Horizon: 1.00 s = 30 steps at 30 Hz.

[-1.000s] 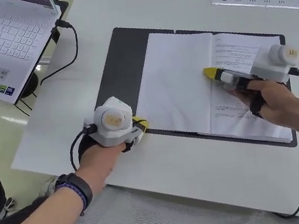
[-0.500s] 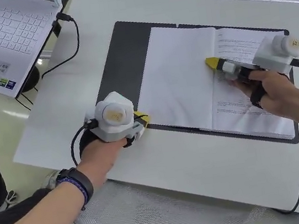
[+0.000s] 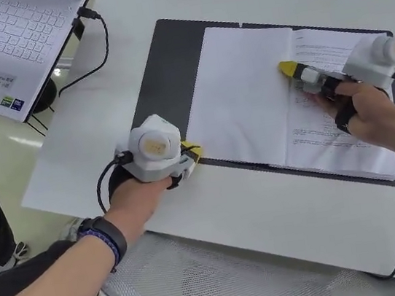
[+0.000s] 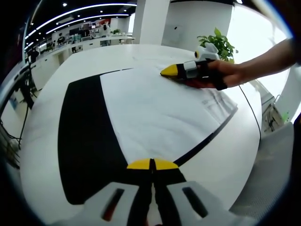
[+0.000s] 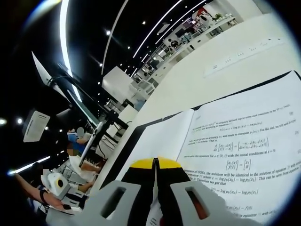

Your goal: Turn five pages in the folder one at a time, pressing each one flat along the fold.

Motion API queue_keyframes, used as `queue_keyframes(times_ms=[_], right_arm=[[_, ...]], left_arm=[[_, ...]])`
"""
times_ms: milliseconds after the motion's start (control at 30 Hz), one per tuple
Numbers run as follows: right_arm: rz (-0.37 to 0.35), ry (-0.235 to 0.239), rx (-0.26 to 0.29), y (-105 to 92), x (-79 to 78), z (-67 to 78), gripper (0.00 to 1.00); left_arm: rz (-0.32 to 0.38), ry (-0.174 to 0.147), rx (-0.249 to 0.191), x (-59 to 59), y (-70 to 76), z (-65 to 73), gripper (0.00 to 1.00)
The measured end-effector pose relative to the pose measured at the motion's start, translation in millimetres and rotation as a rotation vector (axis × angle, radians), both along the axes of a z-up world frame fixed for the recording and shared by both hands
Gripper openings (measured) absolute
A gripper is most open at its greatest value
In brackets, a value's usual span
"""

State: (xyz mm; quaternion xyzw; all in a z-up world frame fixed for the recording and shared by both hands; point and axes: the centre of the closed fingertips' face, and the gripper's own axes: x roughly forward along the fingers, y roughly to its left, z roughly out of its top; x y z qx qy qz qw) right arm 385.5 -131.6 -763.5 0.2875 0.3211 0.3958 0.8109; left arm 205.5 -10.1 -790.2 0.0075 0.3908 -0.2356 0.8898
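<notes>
The open folder [image 3: 166,79] lies flat on the white worktop [image 3: 265,212], spread widest left to right, its fold [image 3: 288,124] running away from the person with a slight tilt. The right hand-held gripper [image 3: 288,70], jaws closed on nothing, rests its yellow tips at the fold near its far end, beside the printed page [image 3: 328,137]. The left hand-held gripper [image 3: 189,151], also closed and empty, sits at the folder's near edge, below the blank page [image 3: 238,98].

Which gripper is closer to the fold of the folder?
Right. The right gripper sits on the fold; the left gripper rests at the near edge of the folder.
</notes>
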Motion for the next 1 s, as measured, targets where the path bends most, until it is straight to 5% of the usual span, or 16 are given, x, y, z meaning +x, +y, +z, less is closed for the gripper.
queue_keyframes(times_ms=[133, 533, 1000], right_arm=[[-0.05, 0.004, 0.024, 2.3, 6.7, 8.3, 0.0], [-0.232, 0.03, 0.078, -6.0, 58.2, 3.1, 0.0], [-0.251, 0.032, 0.076, -12.2, 88.0, -9.4, 0.0]], left_arm=[[-0.004, -0.001, 0.005, 0.0, -0.3, 0.2, 0.0], [-0.003, -0.002, 0.0, -0.3, -0.1, 1.0, 0.0], [-0.008, 0.008, -0.005, -0.8, -0.1, 0.5, 0.0]])
